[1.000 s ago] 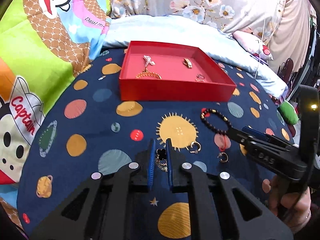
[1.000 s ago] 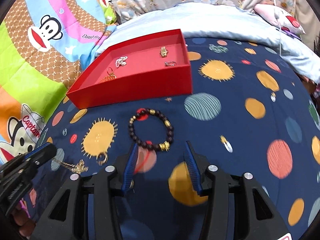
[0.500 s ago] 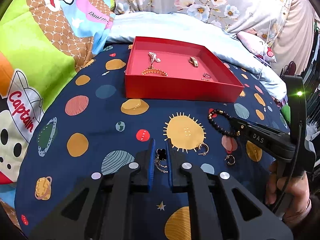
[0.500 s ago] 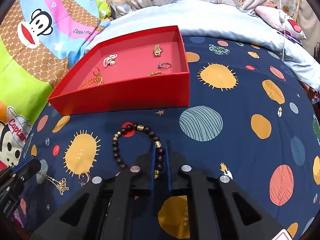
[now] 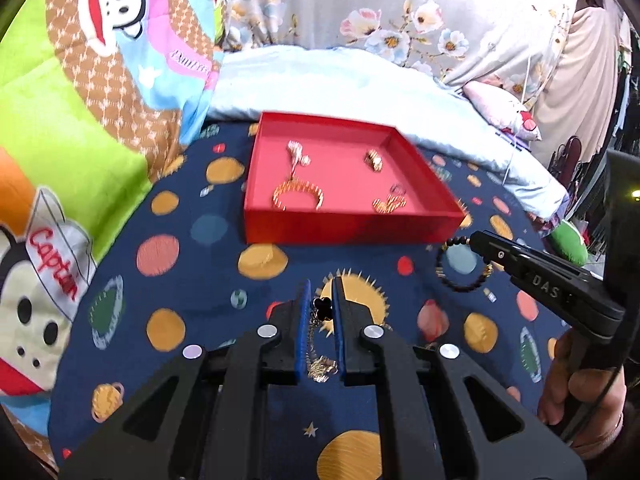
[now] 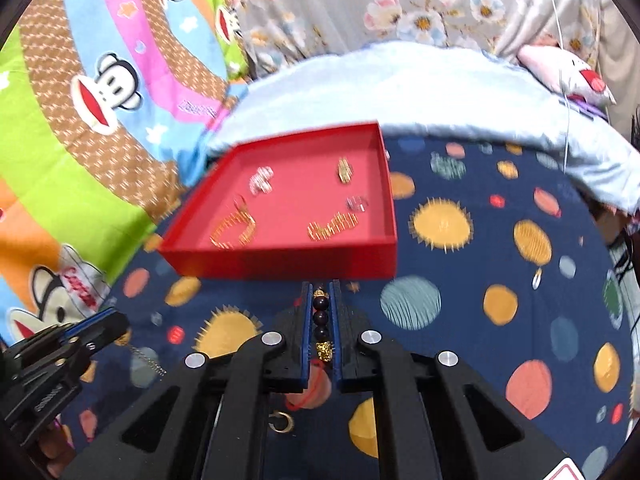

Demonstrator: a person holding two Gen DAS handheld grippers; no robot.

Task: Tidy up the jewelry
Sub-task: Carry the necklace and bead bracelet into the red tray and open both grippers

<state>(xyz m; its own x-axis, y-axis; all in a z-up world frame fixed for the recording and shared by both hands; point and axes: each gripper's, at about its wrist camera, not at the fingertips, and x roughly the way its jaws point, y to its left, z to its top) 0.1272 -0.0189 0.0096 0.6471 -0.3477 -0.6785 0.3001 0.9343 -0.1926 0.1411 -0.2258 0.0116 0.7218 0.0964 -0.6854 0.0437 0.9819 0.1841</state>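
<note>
My left gripper (image 5: 321, 285) is shut on a gold chain necklace with a black clover charm (image 5: 321, 303), and the chain hangs down between the fingers. My right gripper (image 6: 321, 286) is shut on a dark bead bracelet with gold beads (image 6: 321, 320), held above the cloth. In the left wrist view the right gripper (image 5: 478, 240) shows at the right with the bracelet (image 5: 460, 286) dangling from its tip. The red tray (image 5: 348, 230) lies just beyond both grippers and holds several gold and pearl pieces. The left gripper (image 6: 110, 320) appears at the lower left of the right wrist view, trailing the chain (image 6: 148, 360).
A navy cloth with planets (image 6: 500, 280) covers the bed. One gold hoop earring (image 6: 282, 422) lies on it below my right gripper. A cartoon monkey blanket (image 5: 80, 140) rises at the left, a pale blue quilt (image 5: 340, 80) behind the tray. A person's hand (image 5: 576, 380) holds the right gripper.
The right gripper has closed on the bead bracelet and lifted it off the cloth. The left gripper has risen with the necklace. Both now sit nearer the red tray.
</note>
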